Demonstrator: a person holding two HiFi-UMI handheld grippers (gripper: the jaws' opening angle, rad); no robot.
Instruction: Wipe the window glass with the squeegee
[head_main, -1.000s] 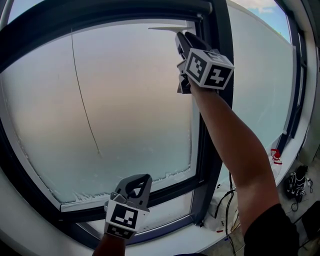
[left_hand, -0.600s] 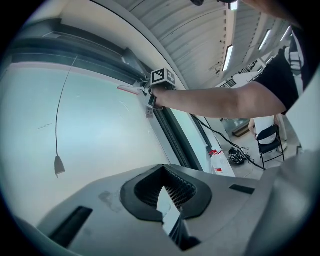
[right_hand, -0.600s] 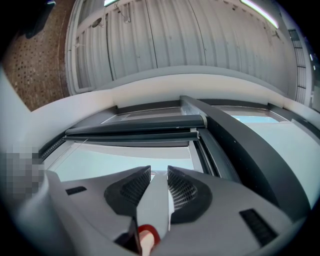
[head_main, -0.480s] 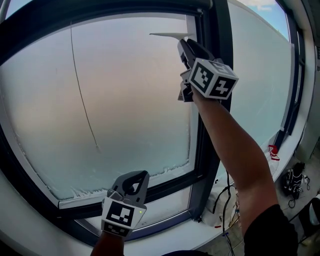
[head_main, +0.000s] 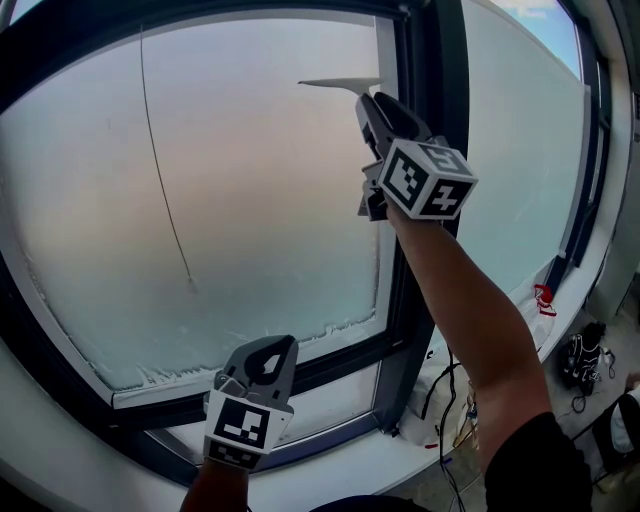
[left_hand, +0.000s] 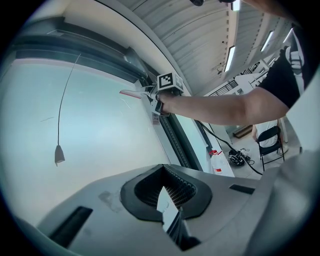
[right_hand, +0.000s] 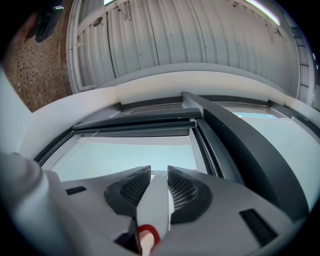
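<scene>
The squeegee (head_main: 340, 84) lies with its pale blade flat on the frosted window glass (head_main: 250, 200), near the pane's top right corner. My right gripper (head_main: 374, 112) is shut on its handle, arm stretched up. In the right gripper view the white handle with a red end (right_hand: 152, 210) sits pinched between the jaws of the right gripper (right_hand: 155, 175). The left gripper view shows the blade (left_hand: 131, 92) on the glass (left_hand: 100, 125). My left gripper (head_main: 266, 366) hangs low by the bottom frame, shut and holding nothing.
A thin blind cord (head_main: 163, 180) hangs down the left of the pane. A dark mullion (head_main: 425, 60) stands just right of the squeegee, with a second pane (head_main: 520, 150) beyond. Cables (head_main: 455, 400), a red-labelled bottle (head_main: 543, 300) and a bag (head_main: 590, 360) lie at right.
My right gripper has drawn the squeegee a little way down the glass from the top of the pane. The left gripper has stayed low by the bottom frame.
</scene>
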